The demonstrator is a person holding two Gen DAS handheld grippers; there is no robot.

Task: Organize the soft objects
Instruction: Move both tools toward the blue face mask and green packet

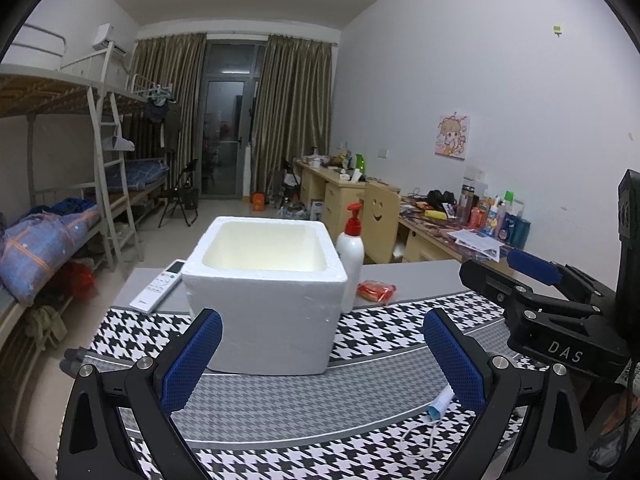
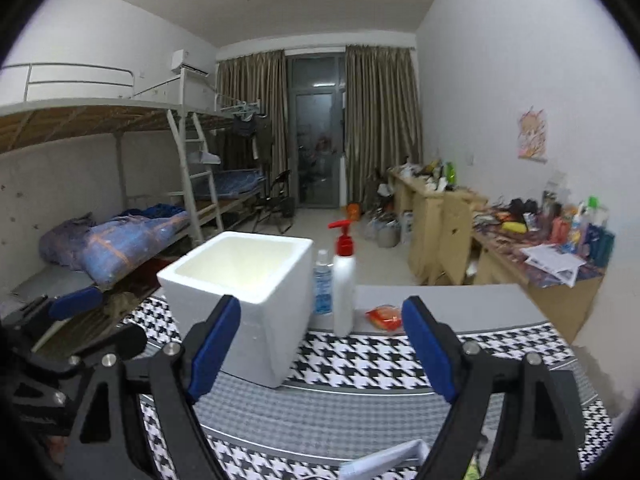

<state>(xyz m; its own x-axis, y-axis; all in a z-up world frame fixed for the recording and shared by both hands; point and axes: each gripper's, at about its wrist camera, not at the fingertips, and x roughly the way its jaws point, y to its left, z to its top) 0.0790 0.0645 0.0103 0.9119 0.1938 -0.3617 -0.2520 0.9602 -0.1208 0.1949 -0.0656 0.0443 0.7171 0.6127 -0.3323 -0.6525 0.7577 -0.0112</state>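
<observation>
Both grippers hover over the houndstooth cloth (image 1: 360, 452) with jaws spread wide and nothing between them: left gripper (image 1: 322, 356), right gripper (image 2: 322, 354). At twelve o'clock stands a white foam box (image 1: 264, 300). A remote (image 1: 158, 286) lies at its nine o'clock; a pump bottle (image 1: 351, 256) and red packet (image 1: 376, 291) sit at its three o'clock.

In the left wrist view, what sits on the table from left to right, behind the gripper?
Remote control → foam box → pump bottle → red packet → right gripper, jaws open.
</observation>
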